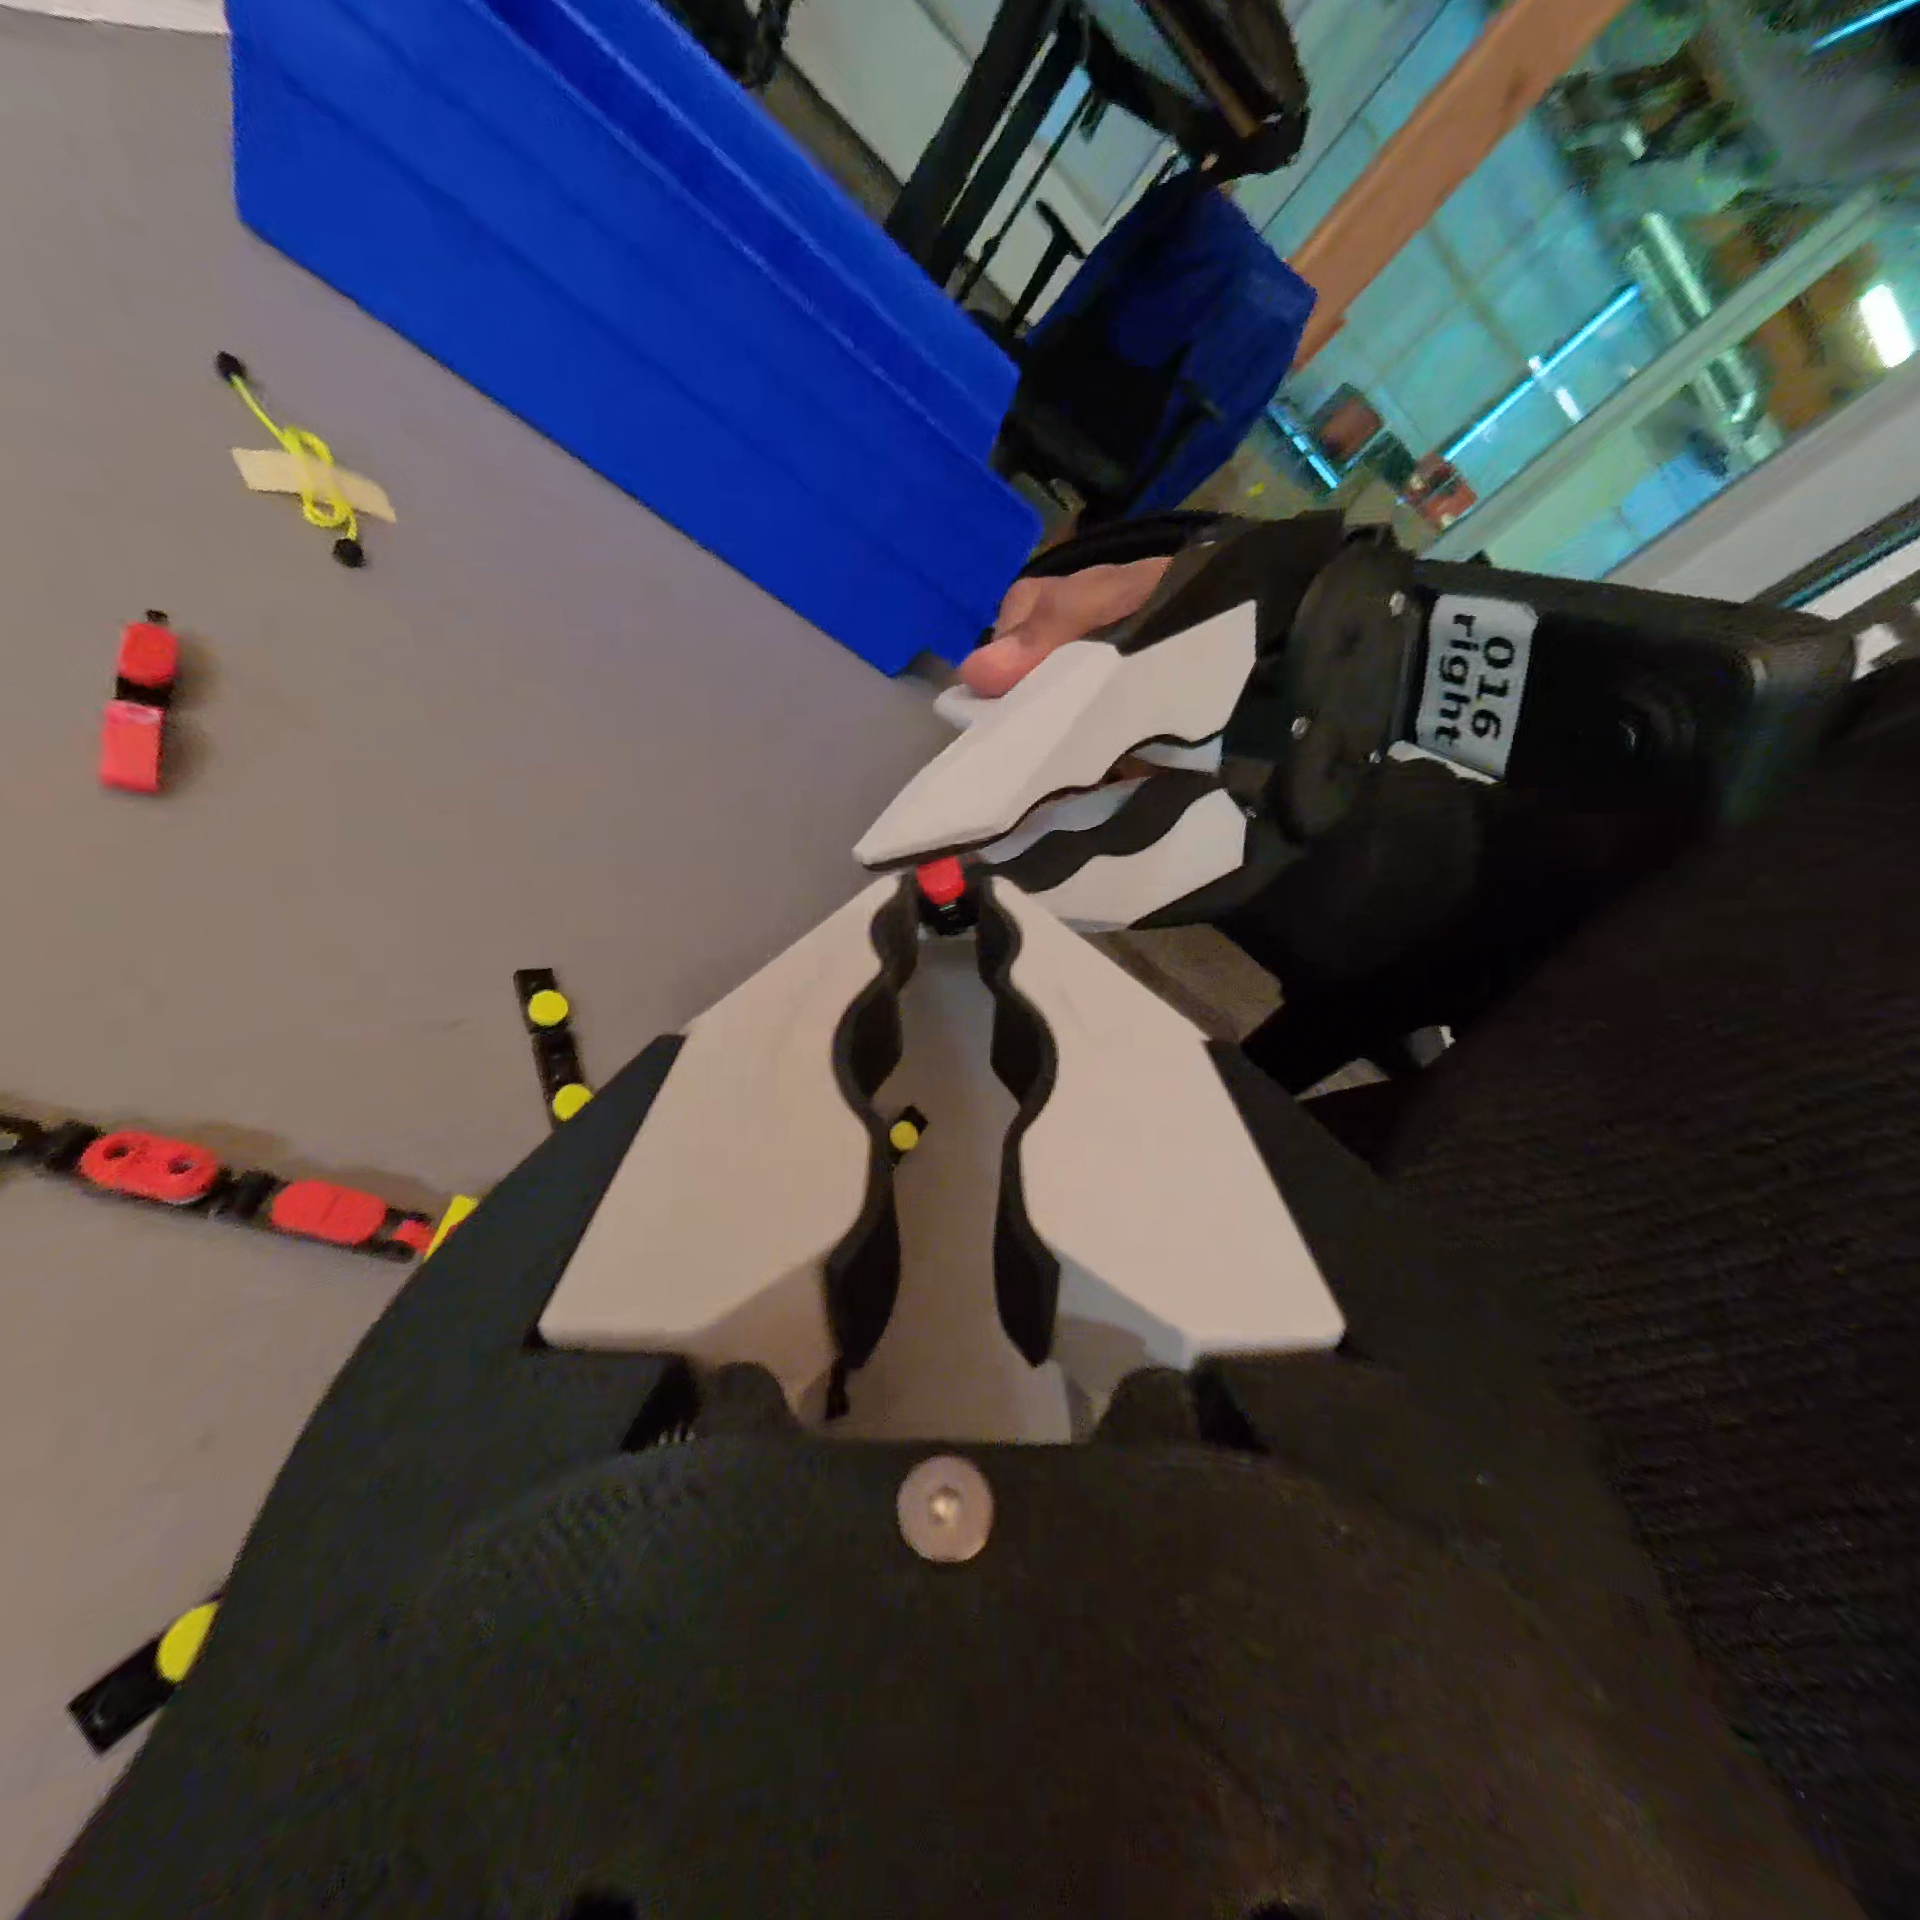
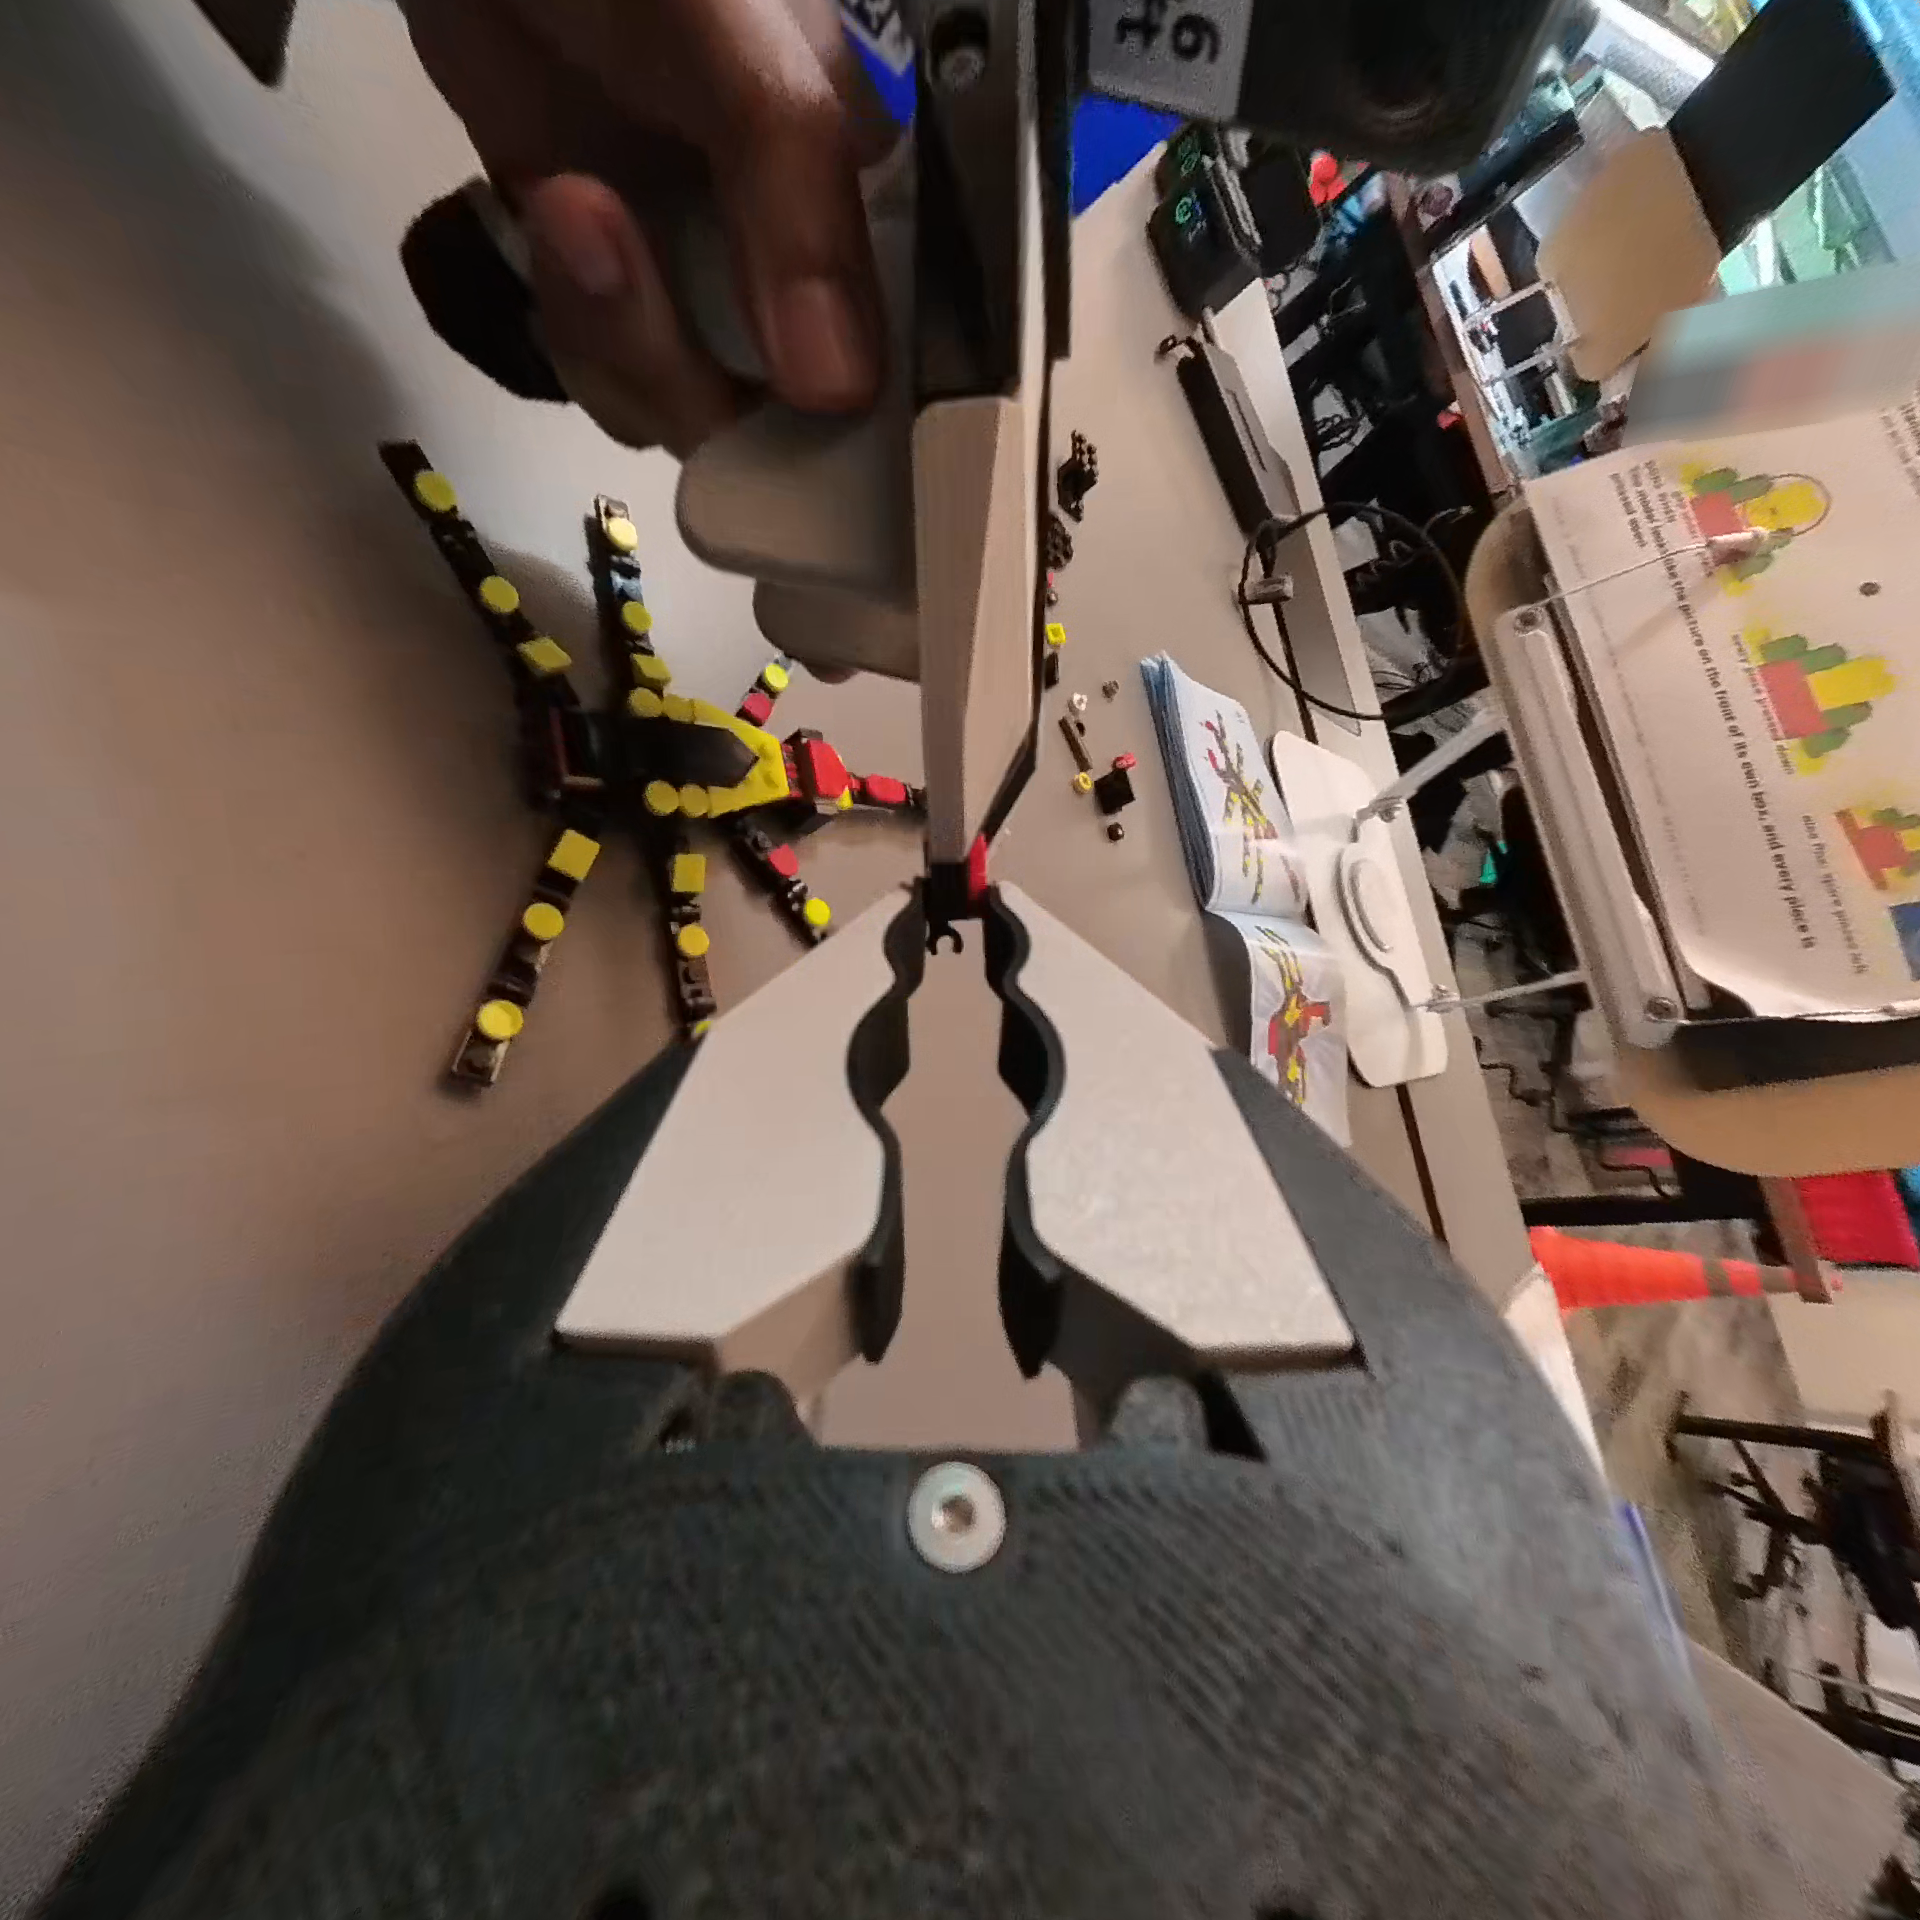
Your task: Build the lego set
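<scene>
Grippers meet tip to tip above the grey table [image 1: 416, 831], both pinching one small red-and-black lego piece [image 1: 941, 894]. The left gripper [image 1: 943, 902] has its jaws nearly together at the tips around the black lower part of that piece; the right gripper [image 1: 940, 860] comes in from the far side, its jaws closed flat over the red top. Most of the piece is hidden between the fingertips, so its shape is hard to make out.

From the right wrist view, the right gripper [image 2: 951, 914] clamps the black clip end of the piece [image 2: 961, 894], while the left gripper [image 2: 971, 831] comes down from above, held by a hand [image 2: 686, 239] that is blurred and cut off at the top edge.

Left of the piece lies the spider-like lego model [image 2: 665, 758], black with yellow and red parts, one leg partly covered by the gripper. Right of the piece sit loose small bricks [image 2: 1101, 774] and an open instruction booklet [image 2: 1236, 831].
</scene>
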A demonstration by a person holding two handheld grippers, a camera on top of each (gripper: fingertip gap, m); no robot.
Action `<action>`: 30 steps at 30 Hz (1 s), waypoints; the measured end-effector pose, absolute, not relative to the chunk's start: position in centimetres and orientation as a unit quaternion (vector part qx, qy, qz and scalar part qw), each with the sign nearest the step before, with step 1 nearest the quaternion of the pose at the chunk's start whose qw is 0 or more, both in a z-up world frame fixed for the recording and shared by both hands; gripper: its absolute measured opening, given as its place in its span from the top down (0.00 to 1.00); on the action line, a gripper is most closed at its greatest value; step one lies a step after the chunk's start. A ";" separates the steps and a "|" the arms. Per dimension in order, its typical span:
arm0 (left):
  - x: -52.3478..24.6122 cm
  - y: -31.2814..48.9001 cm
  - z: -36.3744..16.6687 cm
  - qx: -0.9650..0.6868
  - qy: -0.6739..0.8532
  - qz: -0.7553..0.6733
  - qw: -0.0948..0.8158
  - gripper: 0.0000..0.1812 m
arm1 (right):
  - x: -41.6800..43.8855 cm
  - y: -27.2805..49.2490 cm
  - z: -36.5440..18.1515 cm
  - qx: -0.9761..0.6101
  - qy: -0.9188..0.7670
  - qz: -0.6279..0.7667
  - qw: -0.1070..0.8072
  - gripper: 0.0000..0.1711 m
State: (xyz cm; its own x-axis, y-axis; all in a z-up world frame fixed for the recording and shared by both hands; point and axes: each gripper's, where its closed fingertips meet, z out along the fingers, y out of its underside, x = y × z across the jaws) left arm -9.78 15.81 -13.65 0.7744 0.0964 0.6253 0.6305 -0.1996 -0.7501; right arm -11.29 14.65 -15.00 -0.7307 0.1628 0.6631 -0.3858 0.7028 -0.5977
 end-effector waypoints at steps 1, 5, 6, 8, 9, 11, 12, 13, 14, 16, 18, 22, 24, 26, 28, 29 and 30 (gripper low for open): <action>-9.8 15.8 -13.7 -0.741 -0.248 -0.229 0.581 0.96 | -11.4 14.6 -15.0 0.066 -0.849 0.378 0.364 0.95; -9.9 15.6 -13.5 -0.740 -0.239 -0.229 0.586 0.97 | -11.4 14.6 -14.8 0.051 -0.846 0.399 0.349 0.94; -10.0 15.5 -13.6 -0.742 -0.238 -0.221 0.587 0.97 | -11.4 14.6 -14.8 0.043 -0.846 0.410 0.337 0.91; -10.0 15.4 -13.8 -0.749 -0.221 -0.210 0.588 0.97 | -11.2 14.7 -14.4 0.007 -0.842 0.455 0.289 0.84; -10.0 15.3 -14.0 -0.755 -0.212 -0.198 0.588 0.97 | -11.0 14.7 -14.1 -0.014 -0.837 0.484 0.253 0.81; -9.9 15.2 -14.5 -0.771 -0.194 -0.174 0.581 0.97 | -10.9 15.0 -13.5 -0.054 -0.828 0.526 0.184 0.80; -9.9 15.2 -14.8 -0.779 -0.186 -0.164 0.576 0.97 | -10.7 15.2 -13.4 -0.066 -0.825 0.539 0.156 0.81; -9.8 15.2 -14.9 -0.784 -0.177 -0.154 0.574 0.97 | -10.5 15.3 -13.5 -0.073 -0.824 0.546 0.130 0.84; -9.6 15.3 -14.9 -0.787 -0.166 -0.147 0.576 0.97 | -10.3 15.3 -13.7 -0.074 -0.826 0.548 0.110 0.86; -9.2 15.5 -14.7 -0.791 -0.146 -0.135 0.579 0.97 | -9.9 15.2 -14.3 -0.073 -0.830 0.545 0.091 0.88; -8.8 15.6 -14.7 -0.794 -0.129 -0.129 0.580 0.97 | -9.7 15.0 -14.5 -0.068 -0.832 0.543 0.085 0.89; -8.8 15.6 -14.9 -0.798 -0.124 -0.122 0.578 0.97 | -9.3 14.7 -14.9 -0.057 -0.838 0.537 0.079 0.96; -8.9 15.6 -15.0 -0.796 -0.130 -0.123 0.578 0.96 | -9.5 14.8 -15.0 -0.059 -0.838 0.535 0.087 0.96; -10.0 15.6 -15.3 -0.796 -0.161 -0.103 0.575 0.93 | -10.3 15.2 -15.0 -0.074 -0.837 0.532 0.104 0.97; -11.6 15.2 -15.7 -0.796 -0.193 -0.072 0.569 0.89 | -12.3 16.4 -15.9 -0.117 -0.842 0.509 0.133 0.97; -12.1 14.9 -15.8 -0.795 -0.205 -0.062 0.568 0.87 | -13.3 17.3 -16.9 -0.136 -0.852 0.485 0.145 0.97; -12.6 14.6 -15.8 -0.793 -0.213 -0.056 0.569 0.85 | -14.1 18.2 -18.0 -0.148 -0.862 0.458 0.157 0.97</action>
State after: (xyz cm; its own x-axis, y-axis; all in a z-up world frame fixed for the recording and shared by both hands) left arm -12.57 14.65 -15.77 0.9033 0.2735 0.3306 0.4008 -0.2627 -0.8777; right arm -14.11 18.16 -18.02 -0.9066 0.3997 0.1353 0.1120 0.5370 -0.8361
